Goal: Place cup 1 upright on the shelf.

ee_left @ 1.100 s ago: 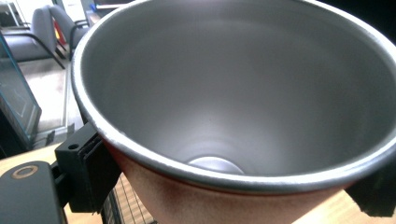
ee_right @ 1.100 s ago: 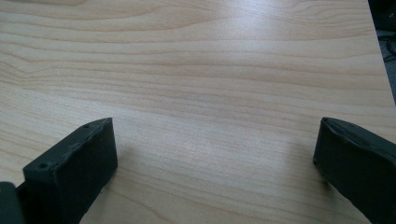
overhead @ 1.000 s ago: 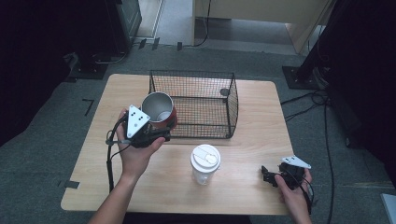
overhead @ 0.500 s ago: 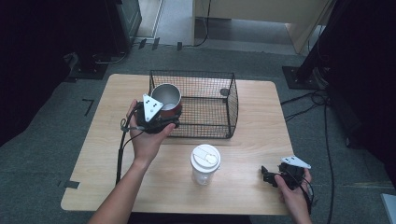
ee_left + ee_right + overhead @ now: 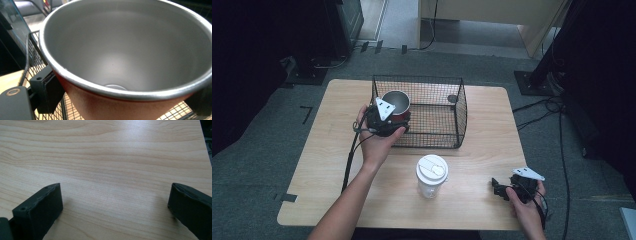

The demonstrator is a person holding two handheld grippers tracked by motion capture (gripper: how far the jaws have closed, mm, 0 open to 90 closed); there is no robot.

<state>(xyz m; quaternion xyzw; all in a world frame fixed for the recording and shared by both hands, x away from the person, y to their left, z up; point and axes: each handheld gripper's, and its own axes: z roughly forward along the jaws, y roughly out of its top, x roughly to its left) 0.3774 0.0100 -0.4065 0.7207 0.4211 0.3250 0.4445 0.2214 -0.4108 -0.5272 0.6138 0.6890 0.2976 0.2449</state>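
Left gripper (image 5: 393, 116) has carried the red cup (image 5: 396, 102) over the basket (image 5: 459, 107).

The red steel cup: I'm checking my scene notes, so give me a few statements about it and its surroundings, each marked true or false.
1. The left gripper is shut on the red steel cup. True.
2. The cup holds liquid. False: its steel inside is empty.
3. The right gripper grips the lidded paper cup. False: its jaws are open over bare wooden table.
4. The cup is at the wire basket's left end. True.
5. The paper cup lies tipped over. False: it stands upright.
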